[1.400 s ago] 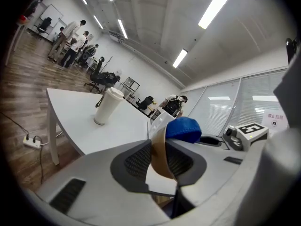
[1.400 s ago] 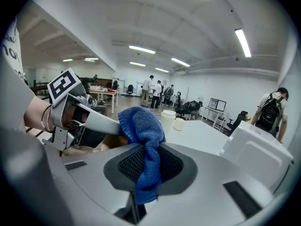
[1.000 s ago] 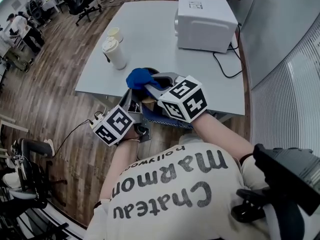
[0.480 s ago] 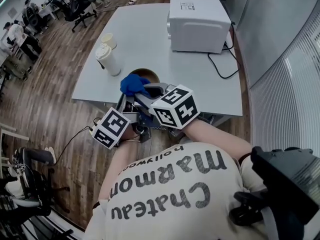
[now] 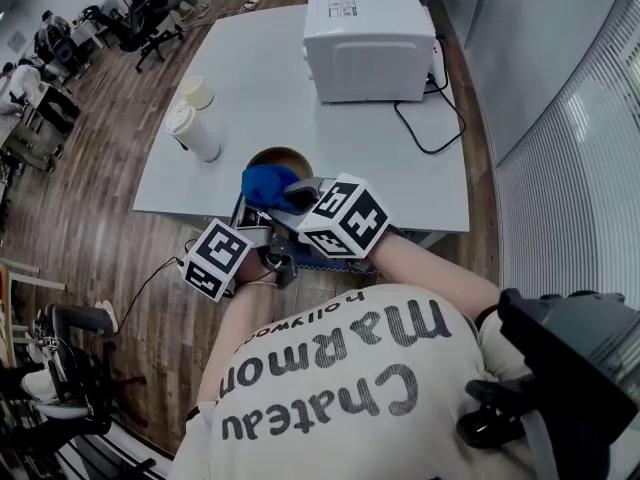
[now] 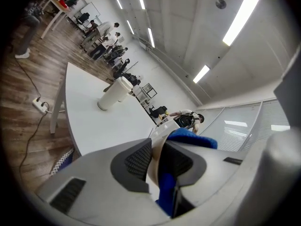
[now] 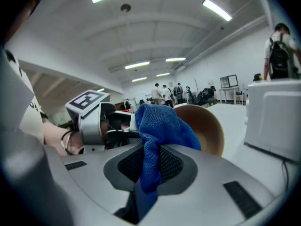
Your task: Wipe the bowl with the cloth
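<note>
- Pinches bowl (image 7: 207, 126) rim in left tool (image 6: 157, 147), jaws narrow, just easing apart; hides most of it behind pads.
- Clamps blue cloth (image 7: 160, 121) in right tool (image 7: 150, 166), at tilted bowl's mouth, by surface (image 5: 270, 78) near edge.

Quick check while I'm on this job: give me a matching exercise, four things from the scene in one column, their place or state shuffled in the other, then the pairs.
1 cloth
2 bowl
3 microwave
4 lidded cup

A white, at the far end of the table
B clamped by the right gripper
C tan, just beyond the cloth
D upright near the table's left edge

Pairs: 1-B, 2-C, 3-A, 4-D
</note>
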{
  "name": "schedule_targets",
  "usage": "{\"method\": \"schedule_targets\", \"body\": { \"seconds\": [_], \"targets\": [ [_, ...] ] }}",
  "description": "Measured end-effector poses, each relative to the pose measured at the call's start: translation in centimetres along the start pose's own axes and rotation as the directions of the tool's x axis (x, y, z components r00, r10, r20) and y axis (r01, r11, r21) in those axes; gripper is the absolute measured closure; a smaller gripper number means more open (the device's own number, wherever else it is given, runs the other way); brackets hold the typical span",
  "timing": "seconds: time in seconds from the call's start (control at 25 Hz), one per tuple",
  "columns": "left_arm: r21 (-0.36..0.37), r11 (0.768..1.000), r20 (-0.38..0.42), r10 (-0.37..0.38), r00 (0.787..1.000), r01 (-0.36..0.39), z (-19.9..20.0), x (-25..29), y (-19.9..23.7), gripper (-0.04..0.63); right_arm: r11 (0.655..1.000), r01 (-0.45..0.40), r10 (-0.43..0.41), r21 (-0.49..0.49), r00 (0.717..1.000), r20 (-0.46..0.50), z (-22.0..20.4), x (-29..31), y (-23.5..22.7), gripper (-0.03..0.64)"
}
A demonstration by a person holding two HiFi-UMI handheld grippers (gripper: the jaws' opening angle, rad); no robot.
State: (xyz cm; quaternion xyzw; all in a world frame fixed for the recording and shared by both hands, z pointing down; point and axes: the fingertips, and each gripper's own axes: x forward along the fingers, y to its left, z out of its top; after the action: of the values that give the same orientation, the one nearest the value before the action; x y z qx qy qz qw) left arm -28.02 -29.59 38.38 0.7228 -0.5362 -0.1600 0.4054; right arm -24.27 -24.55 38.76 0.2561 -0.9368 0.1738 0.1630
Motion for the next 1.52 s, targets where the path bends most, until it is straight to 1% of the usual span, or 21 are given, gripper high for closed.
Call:
{"method": "schedule_targets", "body": {
  "seconds": [0.08, 0.12, 0.24, 0.32, 0.44, 0.52, 0.72, 0.8, 0.96, 1.12, 1.28, 1.4, 1.52],
  "targets": [
    [-0.033, 0.999, 0.004, 0.012, 1.0, -0.011, -1.3, 0.5, -0.4, 0.515, 0.996, 0.008, -0.011, -0.087, 1.0, -0.027, -1.0, -1.2, -0.7, 0.566],
    [-0.048, 0.999, 0.007, 0.02, 1.0, -0.02, -2.0, 0.8, -0.7, 0.517, 0.994, 0.006, -0.011, -0.11, 0.999, -0.038, -1.4, -1.9, -1.3, 0.566],
    [-0.097, 0.994, 0.004, 0.055, 0.998, -0.054, -5.2, 2.1, -1.7, 0.517, 0.994, -0.032, 0.023, -0.107, 0.996, -0.086, -3.5, -4.8, -4.0, 0.566],
    [-0.109, 0.991, -0.01, 0.074, 0.997, -0.075, -7.7, 3.2, -2.6, 0.517, 0.994, -0.056, 0.045, -0.094, 0.992, -0.115, -5.0, -7.0, -6.0, 0.567],
    [-0.089, 0.992, -0.013, 0.093, 0.996, -0.094, -10.7, 4.2, -4.2, 0.517, 0.993, -0.08, 0.066, -0.092, 0.987, -0.145, -6.6, -9.8, -8.9, 0.567],
    [-0.076, 0.992, -0.012, 0.103, 0.995, -0.104, -12.3, 4.8, -4.9, 0.518, 0.991, -0.083, 0.065, -0.102, 0.985, -0.162, -7.3, -11.3, -11.0, 0.567],
    [-0.049, 0.991, -0.021, 0.128, 0.992, -0.128, -15.5, 5.9, -5.9, 0.518, 0.988, -0.086, 0.062, -0.125, 0.982, -0.18, -8.0, -13.7, -15.3, 0.566],
    [-0.042, 0.991, -0.023, 0.129, 0.991, -0.13, -16.3, 6.2, -6.4, 0.518, 0.988, -0.075, 0.053, -0.133, 0.985, -0.162, -7.9, -14.4, -16.7, 0.566],
    [-0.022, 0.993, -0.033, 0.117, 0.993, -0.118, -17.8, 6.6, -7.2, 0.518, 0.991, -0.07, 0.056, -0.114, 0.99, -0.127, -7.9, -15.5, -18.5, 0.568],
    [-0.055, 0.992, -0.05, 0.115, 0.992, -0.117, -18.8, 6.6, -7.3, 0.518, 0.99, -0.083, 0.072, -0.116, 0.993, -0.095, -7.6, -16.0, -19.6, 0.566],
    [-0.056, 0.991, -0.089, 0.118, 0.989, -0.123, -19.7, 6.8, -7.2, 0.518, 0.991, -0.071, 0.064, -0.11, 0.996, -0.069, -7.3, -16.3, -20.7, 0.566],
    [-0.06, 0.989, -0.129, 0.128, 0.983, -0.137, -20.6, 6.7, -7.1, 0.518, 0.994, -0.048, 0.043, -0.101, 0.998, -0.047, -6.9, -16.6, -21.2, 0.566],
    [-0.054, 0.985, -0.17, 0.15, 0.974, -0.162, -21.4, 7.0, -6.6, 0.525, 0.997, 0.013, -0.011, -0.075, 1.0, 0.027, -5.5, -17.1, -22.7, 0.566]
  ]
}}
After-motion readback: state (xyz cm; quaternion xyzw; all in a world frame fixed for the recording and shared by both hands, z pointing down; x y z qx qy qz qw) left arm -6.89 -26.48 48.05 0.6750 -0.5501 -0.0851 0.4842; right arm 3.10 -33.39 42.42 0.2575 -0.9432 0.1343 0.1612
